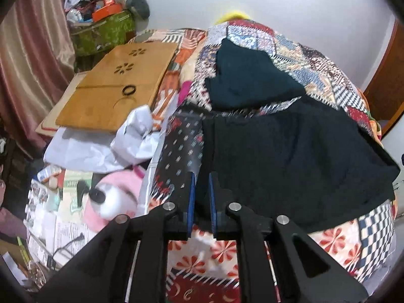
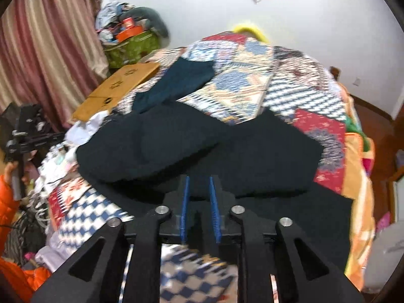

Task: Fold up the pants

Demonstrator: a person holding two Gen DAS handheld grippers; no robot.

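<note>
Dark pants (image 1: 290,156) lie on a patchwork quilt (image 1: 315,68) on the bed. My left gripper (image 1: 202,179) is shut on the pants' near left edge, cloth pinched between its blue pads (image 1: 191,202). In the right wrist view the pants (image 2: 202,146) lie bunched in a mound, with a dark teal part (image 2: 176,85) beyond. My right gripper (image 2: 199,181) is shut on the pants' near edge, cloth between its blue pads (image 2: 214,209). The left gripper (image 2: 27,136) shows at the far left of that view.
A wooden lap board (image 1: 118,85) and a white bag (image 1: 136,136) lie left of the pants. A pink plush toy (image 1: 113,199), papers and a green box (image 1: 106,32) crowd the left side. Curtains (image 2: 45,50) hang at left. The bed's right edge drops to a wooden floor (image 2: 373,116).
</note>
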